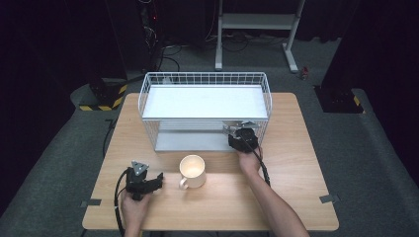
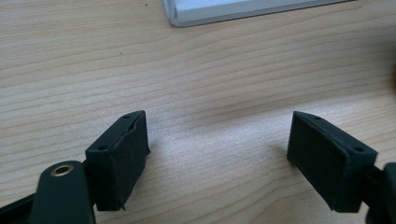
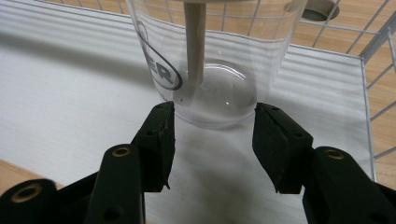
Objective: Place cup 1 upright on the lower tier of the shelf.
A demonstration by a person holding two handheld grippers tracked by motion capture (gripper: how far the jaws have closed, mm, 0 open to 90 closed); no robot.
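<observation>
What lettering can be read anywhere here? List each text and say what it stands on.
"ER": dark letters beside a curved line, printed on the clear plastic cup that the right gripper has its jaws at; the rest of the print is cut off, so the full word cannot be read.
The cream mug, the white wire rack and the table bear no readable text.

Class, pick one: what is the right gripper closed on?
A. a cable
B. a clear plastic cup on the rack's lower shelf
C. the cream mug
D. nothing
B: in the right gripper view the right gripper has its fingers at the base of the clear plastic cup on the lower shelf.
</observation>
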